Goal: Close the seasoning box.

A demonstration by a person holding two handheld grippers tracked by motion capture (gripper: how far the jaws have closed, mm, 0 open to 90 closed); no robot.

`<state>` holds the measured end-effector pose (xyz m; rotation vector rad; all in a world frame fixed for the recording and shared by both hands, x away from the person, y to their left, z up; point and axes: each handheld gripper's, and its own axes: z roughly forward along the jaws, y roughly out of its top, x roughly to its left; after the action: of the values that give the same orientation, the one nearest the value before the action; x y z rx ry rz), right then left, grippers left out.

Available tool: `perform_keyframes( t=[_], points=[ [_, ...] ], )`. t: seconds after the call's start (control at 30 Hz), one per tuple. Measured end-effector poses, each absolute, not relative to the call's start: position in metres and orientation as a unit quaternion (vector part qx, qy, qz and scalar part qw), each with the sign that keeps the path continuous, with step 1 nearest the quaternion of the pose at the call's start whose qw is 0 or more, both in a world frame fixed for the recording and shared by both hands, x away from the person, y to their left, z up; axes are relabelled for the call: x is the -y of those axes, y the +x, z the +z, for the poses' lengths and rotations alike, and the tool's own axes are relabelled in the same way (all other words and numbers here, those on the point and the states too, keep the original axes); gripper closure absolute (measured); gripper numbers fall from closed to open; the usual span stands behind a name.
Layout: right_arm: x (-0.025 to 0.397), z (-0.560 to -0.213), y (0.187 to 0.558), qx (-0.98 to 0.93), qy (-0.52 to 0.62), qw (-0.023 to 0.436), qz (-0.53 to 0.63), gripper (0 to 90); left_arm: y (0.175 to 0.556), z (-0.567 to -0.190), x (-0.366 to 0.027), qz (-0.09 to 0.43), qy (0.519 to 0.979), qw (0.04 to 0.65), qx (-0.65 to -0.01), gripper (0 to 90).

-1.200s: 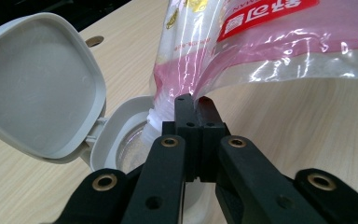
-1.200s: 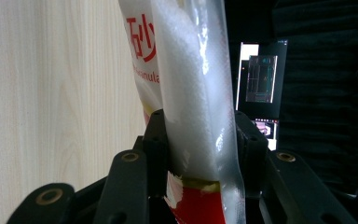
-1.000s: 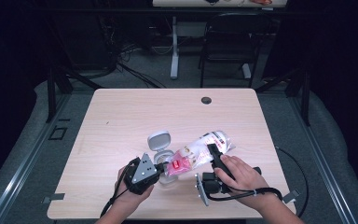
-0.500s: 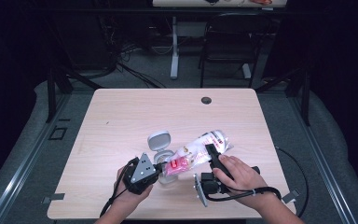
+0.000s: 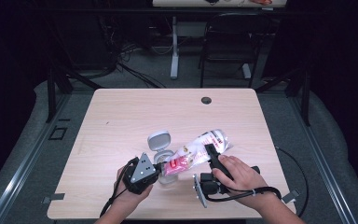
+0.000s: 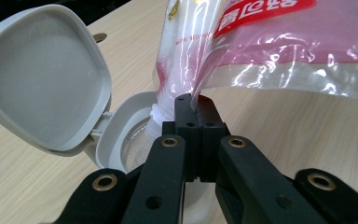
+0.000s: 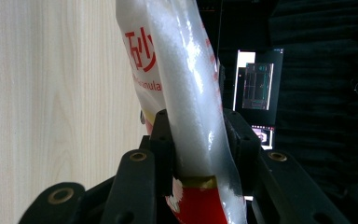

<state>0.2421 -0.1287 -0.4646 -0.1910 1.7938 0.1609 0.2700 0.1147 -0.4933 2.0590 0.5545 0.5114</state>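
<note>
A sugar bag (image 5: pixel 200 145), clear plastic with a red label and white grains, lies tilted with its low end over a small clear container (image 5: pixel 166 176). The container's grey flip lid (image 5: pixel 159 140) stands open. My left gripper (image 5: pixel 156 171) is shut on the bag's thin open edge (image 6: pixel 200 88), right above the container's rim (image 6: pixel 116 135) and beside the lid (image 6: pixel 46 79). My right gripper (image 5: pixel 210 153) is shut on the bag's thick body (image 7: pixel 186 70), holding the far end raised. White grains fill the bag's neck at the container mouth.
The wooden table (image 5: pixel 121 116) has a cable hole (image 5: pixel 206 100) near its far edge. A black chair (image 5: pixel 228 42) and floor cables lie beyond it. A lit monitor (image 7: pixel 256 84) stands past the table edge in the right gripper view.
</note>
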Motion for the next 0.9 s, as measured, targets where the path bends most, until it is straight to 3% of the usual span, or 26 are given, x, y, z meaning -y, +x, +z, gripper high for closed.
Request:
perform_keyframes(
  t=[0.9],
  points=[
    [0.123,-0.447,0.241,-0.787,-0.093,0.607,0.061,69.9,0.272,-0.487,-0.119,0.193,0.829,0.47,-0.232,90.0]
  ],
)
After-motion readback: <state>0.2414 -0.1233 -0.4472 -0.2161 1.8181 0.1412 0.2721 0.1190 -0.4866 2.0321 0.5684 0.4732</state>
